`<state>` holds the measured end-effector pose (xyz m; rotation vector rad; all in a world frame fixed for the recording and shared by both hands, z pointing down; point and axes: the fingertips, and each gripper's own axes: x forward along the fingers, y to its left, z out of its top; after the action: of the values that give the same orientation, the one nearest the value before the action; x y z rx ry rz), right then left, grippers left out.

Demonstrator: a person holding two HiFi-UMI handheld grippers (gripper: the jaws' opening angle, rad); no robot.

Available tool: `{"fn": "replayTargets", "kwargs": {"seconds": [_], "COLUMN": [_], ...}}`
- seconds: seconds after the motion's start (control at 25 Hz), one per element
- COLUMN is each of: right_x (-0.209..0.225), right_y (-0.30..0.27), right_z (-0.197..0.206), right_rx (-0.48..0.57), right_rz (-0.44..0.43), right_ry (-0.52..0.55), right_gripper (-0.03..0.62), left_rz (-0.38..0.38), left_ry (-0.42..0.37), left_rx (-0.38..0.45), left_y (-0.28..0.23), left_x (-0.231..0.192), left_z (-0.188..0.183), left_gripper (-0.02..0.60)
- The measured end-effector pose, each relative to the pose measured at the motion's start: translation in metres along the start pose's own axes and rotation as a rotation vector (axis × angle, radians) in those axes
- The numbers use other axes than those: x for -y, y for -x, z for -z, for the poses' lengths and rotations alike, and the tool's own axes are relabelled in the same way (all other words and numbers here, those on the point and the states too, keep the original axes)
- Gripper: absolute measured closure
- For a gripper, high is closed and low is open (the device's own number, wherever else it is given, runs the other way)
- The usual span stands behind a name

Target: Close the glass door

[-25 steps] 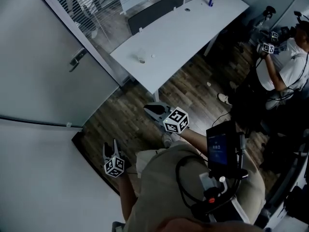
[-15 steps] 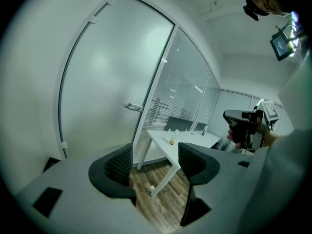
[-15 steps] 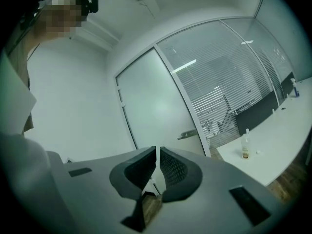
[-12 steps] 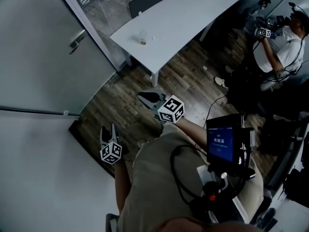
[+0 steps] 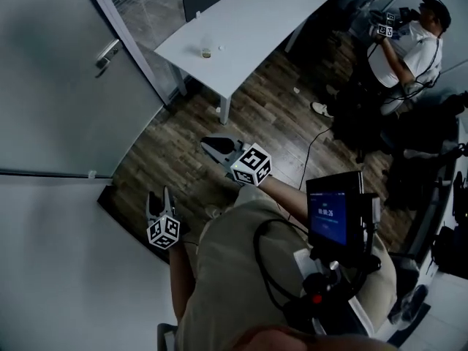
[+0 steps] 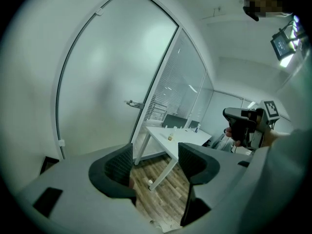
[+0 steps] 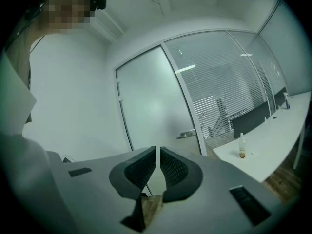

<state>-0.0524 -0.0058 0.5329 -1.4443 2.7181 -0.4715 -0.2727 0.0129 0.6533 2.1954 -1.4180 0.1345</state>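
Two grippers show low in the head view. The left gripper (image 5: pixel 156 198) sits at lower left over the dark wooden floor (image 5: pixel 183 159), and the right gripper (image 5: pixel 212 146) is near the centre. Both are well apart from the frosted glass door (image 5: pixel 66 101), which fills the upper left. Its handle (image 5: pixel 107 53) lies near the top edge, and a white table (image 5: pixel 241 28) stands just right of it.

From the left gripper view, the left gripper (image 6: pixel 155 161) has its jaws spread wide with nothing between them; only floor and a table leg show through the gap. The glass door (image 6: pixel 102 87) rises in the upper left of the frame, far beyond the jaws, with its handle left of centre.

From the right gripper view, the right gripper (image 7: pixel 158 161) has its jaws drawn almost together, a thin slit left, gripping nothing. The glass door (image 7: pixel 151 101) stands straight behind and above them, untouched, its handle just to their upper right. A small bottle (image 7: pixel 241 147) stands on the table at right.
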Motion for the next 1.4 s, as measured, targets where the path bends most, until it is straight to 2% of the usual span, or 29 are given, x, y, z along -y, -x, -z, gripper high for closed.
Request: {"fn": "replayTargets", "kwargs": {"seconds": [0.2,0.32,0.68,0.92,1.4], "right_x": [-0.005,-0.007,0.007,0.023,0.027], "right_y": [-0.005,-0.006,0.032,0.046,0.058], "right_z": [0.003,0.006,0.001,-0.004,0.008], "right_rx": [0.027,0.039,0.048,0.025,-0.021], "right_rz": [0.066,0.064,-0.013,-0.030,-0.042], "right_ry": [0.068,0.077,0.097,0.101,0.108], "right_gripper": [0.557,0.557,0.557,0.556,0.557], "left_rz": [0.020,-0.001,-0.001,0.012,-0.018], "left_ry": [-0.021,-0.028,-0.029,-0.040,-0.038], "left_rx": [-0.034,-0.042,-0.019,-0.006,-0.037], "left_y": [0.002,0.002,-0.014,-0.023,-0.016], "left_x": [-0.015,-0.023,0.033,0.067,0.071], "left_z": [0.011,0.014,0.014,0.014,0.034], "left_gripper": [0.284,0.284,0.284,0.284,0.284]}}
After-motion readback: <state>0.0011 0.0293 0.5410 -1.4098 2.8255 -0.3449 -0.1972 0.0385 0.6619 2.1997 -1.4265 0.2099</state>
